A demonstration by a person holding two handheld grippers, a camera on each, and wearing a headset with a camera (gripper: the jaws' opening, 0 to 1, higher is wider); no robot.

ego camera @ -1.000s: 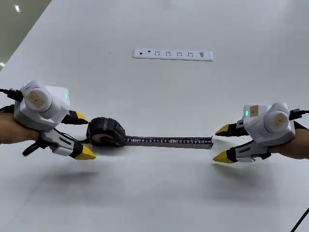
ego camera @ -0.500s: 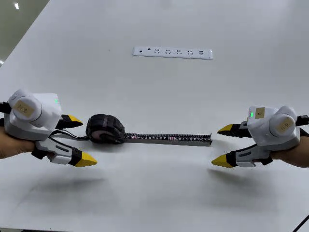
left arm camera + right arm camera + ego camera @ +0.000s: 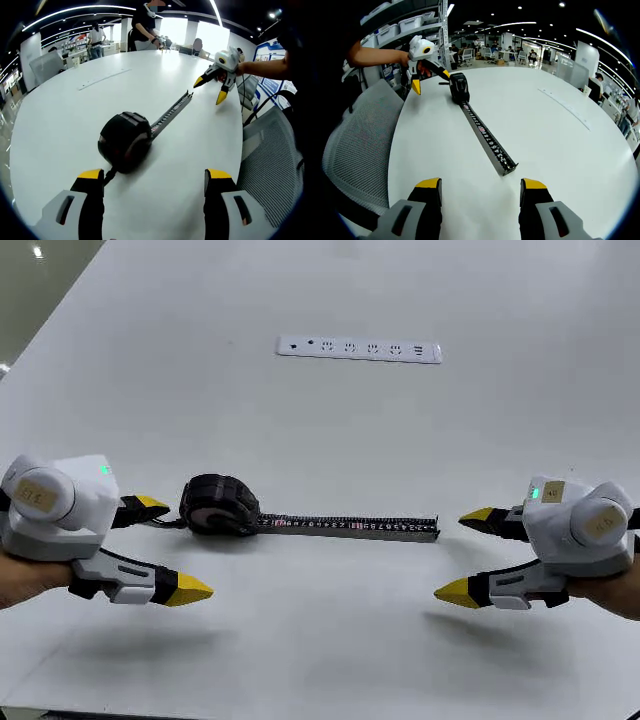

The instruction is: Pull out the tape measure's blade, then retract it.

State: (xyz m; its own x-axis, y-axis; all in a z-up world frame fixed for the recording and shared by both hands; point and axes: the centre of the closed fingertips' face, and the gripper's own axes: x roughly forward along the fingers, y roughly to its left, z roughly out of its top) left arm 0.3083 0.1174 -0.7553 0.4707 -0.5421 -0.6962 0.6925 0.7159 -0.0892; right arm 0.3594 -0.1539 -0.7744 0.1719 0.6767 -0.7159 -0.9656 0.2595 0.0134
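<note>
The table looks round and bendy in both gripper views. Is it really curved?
No. Left gripper view: fisheye lens bows the table; right gripper view: same bowing; head view: table flat, soft shadows under the left gripper and right gripper.

Left gripper [image 3: 183, 547]: jaws spread wide, nothing between, tips aimed at right gripper [image 3: 455, 556]. Right gripper: jaws spread too, empty, tips aimed at left one, well apart. Left hand [image 3: 18, 580], right hand [image 3: 615, 595] behind grippers, clasping them.
</note>
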